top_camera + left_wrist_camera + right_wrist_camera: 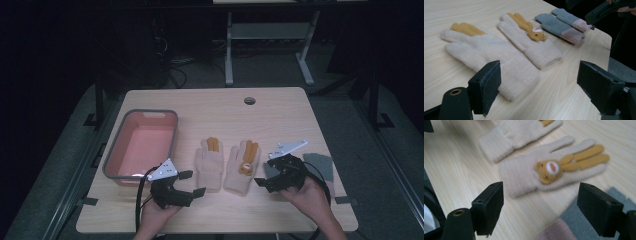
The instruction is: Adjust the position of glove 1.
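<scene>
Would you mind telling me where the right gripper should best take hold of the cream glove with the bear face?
Probably at the cuff. The bear glove lies flat with its thick ribbed cuff toward the open right gripper, fingers pointing away. Come down from the person's side, pinching across the cuff edge.

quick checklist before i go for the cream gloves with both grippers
1. Left gripper open: ok, jaws stand wide apart.
2. Right gripper open: ok, jaws wide apart, nothing held.
3. Left cream glove free: ok, flat on the table, untouched, its cuff just ahead of the left jaws.
4. Bear glove free: ok, flat, apart from its twin, cuff toward the person.
5. Grey gloves out of the way: not ok, they lie right under the right gripper.
6. Pink bin ready: ok, its visible floor is bare.
</scene>
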Motion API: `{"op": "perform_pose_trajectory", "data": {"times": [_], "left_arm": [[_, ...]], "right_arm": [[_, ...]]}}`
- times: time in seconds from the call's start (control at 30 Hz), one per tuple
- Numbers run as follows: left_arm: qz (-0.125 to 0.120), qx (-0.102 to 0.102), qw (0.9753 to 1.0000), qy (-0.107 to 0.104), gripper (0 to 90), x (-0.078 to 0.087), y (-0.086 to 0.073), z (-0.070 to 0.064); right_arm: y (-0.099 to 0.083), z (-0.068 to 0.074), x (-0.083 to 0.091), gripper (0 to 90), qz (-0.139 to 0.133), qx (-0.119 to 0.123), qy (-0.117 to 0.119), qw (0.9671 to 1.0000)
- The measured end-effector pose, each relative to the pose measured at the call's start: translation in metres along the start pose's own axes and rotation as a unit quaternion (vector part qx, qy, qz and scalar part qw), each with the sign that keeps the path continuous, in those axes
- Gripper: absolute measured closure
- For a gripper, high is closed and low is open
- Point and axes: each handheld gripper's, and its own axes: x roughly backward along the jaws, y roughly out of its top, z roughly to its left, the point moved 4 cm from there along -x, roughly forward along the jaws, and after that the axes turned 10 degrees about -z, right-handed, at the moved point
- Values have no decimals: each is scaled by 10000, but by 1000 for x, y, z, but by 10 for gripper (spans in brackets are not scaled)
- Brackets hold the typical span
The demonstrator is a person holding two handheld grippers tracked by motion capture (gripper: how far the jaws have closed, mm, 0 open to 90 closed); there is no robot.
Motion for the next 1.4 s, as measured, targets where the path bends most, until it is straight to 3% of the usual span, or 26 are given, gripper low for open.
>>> {"op": "perform_pose_trajectory", "data": {"times": [0.13,0.47,0.5,0.77,0.93,1.03,1.17,1.3,1.4], "left_arm": [[22,-73,10000,1,190,0,0,2],[19,-88,10000,9,178,-2,0,-1],[23,-114,9999,10,179,-1,1,-1],[53,-91,9999,-14,180,-4,0,0],[14,-116,9999,31,187,-3,1,0],[-70,-158,9998,110,190,-1,3,0],[-62,-167,9998,113,190,-2,3,0],[-38,-128,9999,88,190,-3,1,1],[-17,-139,9999,61,190,-2,0,1]], "right_arm": [[17,3,-5,237,32,216,119,9997],[36,-4,-26,260,182,230,362,9989],[38,-5,-33,261,305,302,324,9986],[35,-14,-62,309,795,493,277,9952],[30,-18,-74,340,968,437,308,9939],[25,-22,-85,365,1217,372,328,9913],[23,-23,-91,401,1297,380,287,9904],[17,-21,-101,455,1559,568,159,9860],[15,-20,-103,483,1547,684,29,9856]]}}
